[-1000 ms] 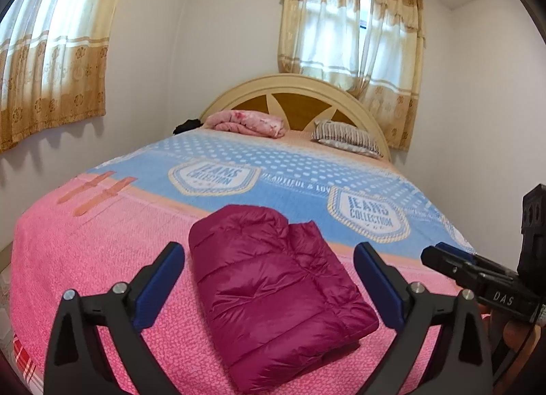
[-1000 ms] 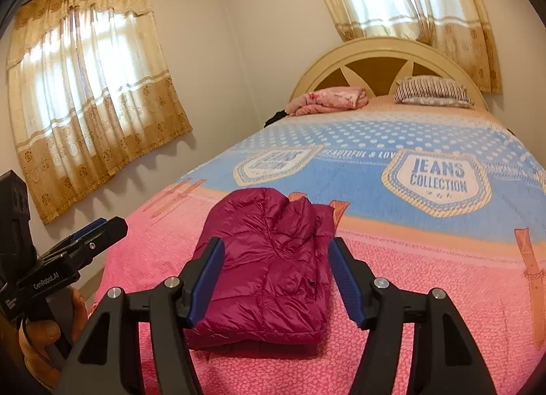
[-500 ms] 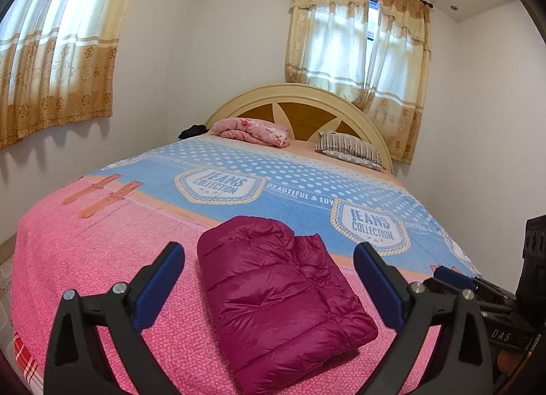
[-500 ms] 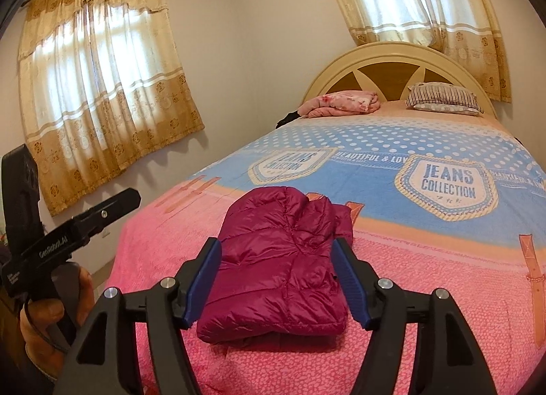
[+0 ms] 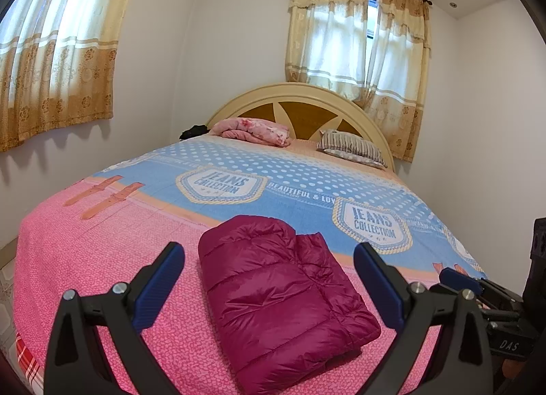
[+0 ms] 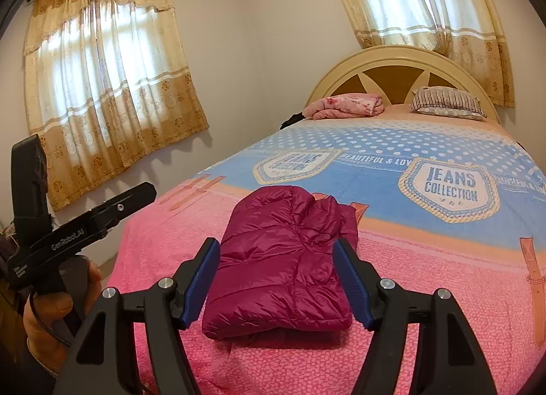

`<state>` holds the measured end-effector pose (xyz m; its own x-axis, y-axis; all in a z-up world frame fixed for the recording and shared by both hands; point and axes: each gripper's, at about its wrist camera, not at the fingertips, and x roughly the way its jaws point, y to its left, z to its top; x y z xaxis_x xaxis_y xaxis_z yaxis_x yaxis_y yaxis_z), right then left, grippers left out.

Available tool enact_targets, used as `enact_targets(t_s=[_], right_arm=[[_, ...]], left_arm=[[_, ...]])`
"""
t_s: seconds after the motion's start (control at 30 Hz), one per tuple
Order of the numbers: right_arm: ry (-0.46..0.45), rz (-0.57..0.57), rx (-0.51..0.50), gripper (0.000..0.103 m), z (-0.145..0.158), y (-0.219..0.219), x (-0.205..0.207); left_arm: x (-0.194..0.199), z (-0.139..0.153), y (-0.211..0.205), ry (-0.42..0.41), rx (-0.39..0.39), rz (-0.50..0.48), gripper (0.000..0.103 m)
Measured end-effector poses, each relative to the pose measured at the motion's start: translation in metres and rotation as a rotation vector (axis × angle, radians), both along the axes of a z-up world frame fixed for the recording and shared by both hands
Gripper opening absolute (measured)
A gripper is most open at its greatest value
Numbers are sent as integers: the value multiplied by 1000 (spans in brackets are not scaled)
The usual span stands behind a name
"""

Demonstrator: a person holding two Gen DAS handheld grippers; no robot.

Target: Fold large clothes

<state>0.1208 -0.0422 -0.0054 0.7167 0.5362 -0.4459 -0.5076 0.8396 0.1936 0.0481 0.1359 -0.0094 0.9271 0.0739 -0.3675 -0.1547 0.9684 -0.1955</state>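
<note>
Right gripper (image 6: pixel 274 284) stood with jaws apart, having just widened a little, nothing between the pads; left gripper (image 5: pixel 269 287) likewise stood wide apart and empty. Both were held above the near end of the bed, clear of the garment. The maroon quilted jacket (image 5: pixel 283 296) lay folded into a compact block on the pink zone of the bedspread (image 5: pixel 102 258), just beyond the fingertips. Judged from its puffed, glossy shell, it was probably light, soft and springy, with a slippery surface; a fold would likely tend to loosen unless pressed flat. The thick layered near edge appeared the best purchase, taking all layers at once, since a pinch on the top layer alone would probably undo the stack. The spread looked textured and yielding, likely offering some friction. A hand (image 6: pixel 51 313) held the left tool's handle. Farther off lay the blue "JEANS COLLECTION" band, a pink bundle (image 5: pixel 254 130), a striped pillow (image 5: pixel 351 149), the arched headboard (image 5: pixel 300 104), and curtained windows (image 5: pixel 358 50).
</note>
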Motion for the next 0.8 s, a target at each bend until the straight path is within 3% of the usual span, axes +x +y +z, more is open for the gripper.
enact_targets(t_s=[0.57, 0.8], right_arm=[[-5, 1, 17, 70, -4, -4, -1], [-12, 1, 26, 70, -2, -5, -3]], left_arm=[[4, 2, -12, 57, 61, 20, 103], [0, 7, -13, 39, 67, 31, 103]])
